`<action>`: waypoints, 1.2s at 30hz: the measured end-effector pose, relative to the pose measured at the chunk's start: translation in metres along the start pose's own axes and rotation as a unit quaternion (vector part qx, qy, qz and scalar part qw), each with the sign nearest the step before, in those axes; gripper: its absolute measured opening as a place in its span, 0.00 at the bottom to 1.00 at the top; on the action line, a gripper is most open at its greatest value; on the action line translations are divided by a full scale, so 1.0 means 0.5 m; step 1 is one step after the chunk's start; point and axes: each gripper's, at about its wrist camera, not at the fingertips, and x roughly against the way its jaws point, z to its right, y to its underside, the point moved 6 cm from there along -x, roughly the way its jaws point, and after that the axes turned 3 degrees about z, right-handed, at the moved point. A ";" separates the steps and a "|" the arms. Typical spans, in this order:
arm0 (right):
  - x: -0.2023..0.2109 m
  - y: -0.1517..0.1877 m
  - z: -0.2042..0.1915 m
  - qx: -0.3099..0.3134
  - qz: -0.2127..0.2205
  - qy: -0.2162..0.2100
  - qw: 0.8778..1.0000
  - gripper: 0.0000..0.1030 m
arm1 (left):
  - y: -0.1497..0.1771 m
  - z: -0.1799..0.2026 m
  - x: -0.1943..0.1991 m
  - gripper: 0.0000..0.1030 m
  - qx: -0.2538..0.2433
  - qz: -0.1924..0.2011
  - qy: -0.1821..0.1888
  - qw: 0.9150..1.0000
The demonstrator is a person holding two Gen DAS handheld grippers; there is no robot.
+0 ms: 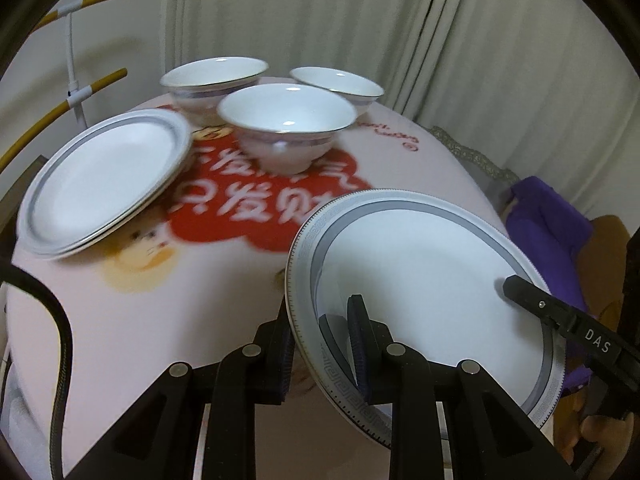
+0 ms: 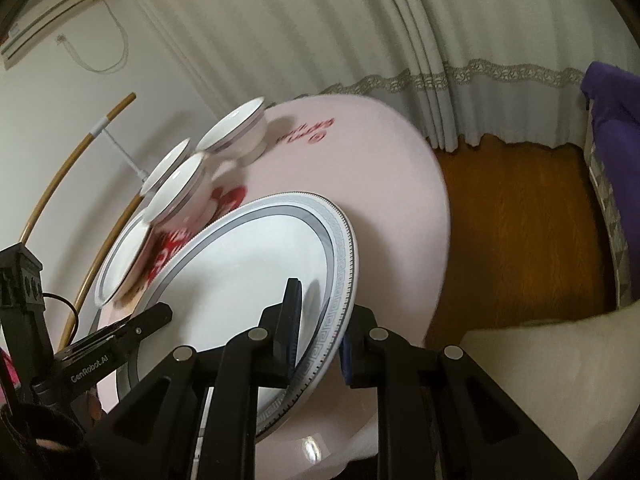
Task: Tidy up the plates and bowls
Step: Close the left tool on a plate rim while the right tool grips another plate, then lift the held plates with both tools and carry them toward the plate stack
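Note:
A large white plate [image 1: 420, 280] with a grey patterned rim hangs tilted above the pink tablecloth [image 1: 160, 320]. My left gripper [image 1: 320, 312] is shut on its left rim. In the right wrist view the same plate [image 2: 248, 272] has its right rim clamped in my right gripper [image 2: 320, 312], also shut. One right finger [image 1: 560, 312] shows across the plate. A stack of similar plates [image 1: 104, 180] lies at the table's left. Three white bowls [image 1: 286, 120] [image 1: 214, 76] [image 1: 336, 82] stand at the back.
Pale curtains [image 1: 360, 20] hang behind the round table. Curved yellow rods on a white stand [image 1: 72, 60] rise at the left. A purple cloth [image 1: 548, 232] lies to the right, over wooden floor [image 2: 520, 220]. A pale cushion [image 2: 540, 380] sits near the table edge.

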 end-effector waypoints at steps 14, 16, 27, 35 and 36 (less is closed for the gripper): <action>-0.059 0.078 -0.142 0.024 -0.036 -0.032 0.999 0.16 | 0.032 -0.168 0.093 0.20 0.048 0.010 -0.007 0.999; -0.065 0.083 -0.143 0.021 -0.035 -0.036 0.999 0.16 | 0.034 -0.173 0.095 0.20 0.047 0.008 -0.003 0.999; -0.064 0.084 -0.145 0.013 -0.028 -0.026 0.999 0.15 | 0.034 -0.180 0.074 0.21 0.047 0.015 0.005 0.999; -0.050 0.089 -0.151 0.028 -0.021 0.019 0.999 0.19 | 0.029 -0.175 0.069 0.21 0.042 0.014 0.002 0.999; -0.048 0.089 -0.152 0.031 -0.021 0.028 0.999 0.20 | 0.029 -0.174 0.069 0.21 0.041 0.014 0.001 0.999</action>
